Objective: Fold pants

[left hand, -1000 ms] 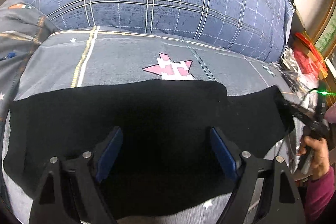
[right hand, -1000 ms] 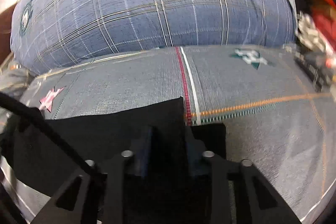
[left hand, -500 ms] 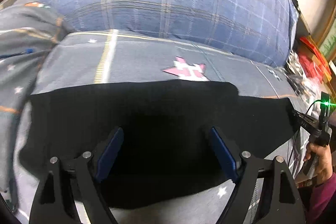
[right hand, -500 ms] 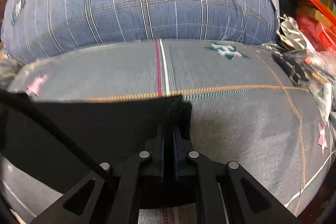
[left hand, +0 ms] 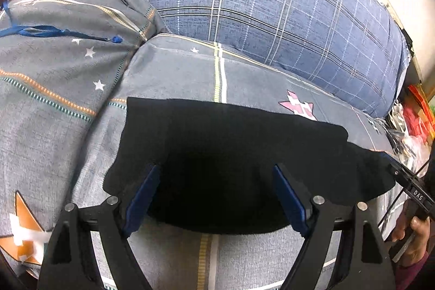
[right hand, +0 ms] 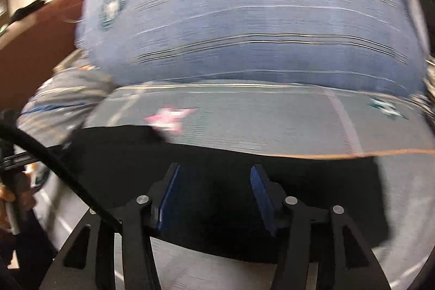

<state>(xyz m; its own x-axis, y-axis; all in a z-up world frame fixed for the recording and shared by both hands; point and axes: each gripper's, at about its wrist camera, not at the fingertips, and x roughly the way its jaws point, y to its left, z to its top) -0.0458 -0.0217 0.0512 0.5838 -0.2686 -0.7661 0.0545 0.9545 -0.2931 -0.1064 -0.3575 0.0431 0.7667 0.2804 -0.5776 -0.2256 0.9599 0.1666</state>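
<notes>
The black pants (left hand: 231, 159) lie flat as a wide folded strip on the grey patterned bedsheet (left hand: 176, 72). My left gripper (left hand: 214, 195) is open and empty, hovering over the pants' near middle. In the right wrist view, which is motion-blurred, the pants (right hand: 217, 181) stretch across the lower half, and my right gripper (right hand: 214, 195) is open above them, holding nothing. The right gripper's body (left hand: 413, 192) shows at the pants' right end in the left wrist view.
A large blue plaid pillow (left hand: 272, 4) lies along the far side of the bed. A bunched grey quilt (left hand: 54, 45) rises at the left. Red packages and clutter (left hand: 416, 116) sit off the bed's right edge.
My right gripper has opened and let go of the pants' edge, and is swinging left. My left gripper has shifted left over the pants, staying open.
</notes>
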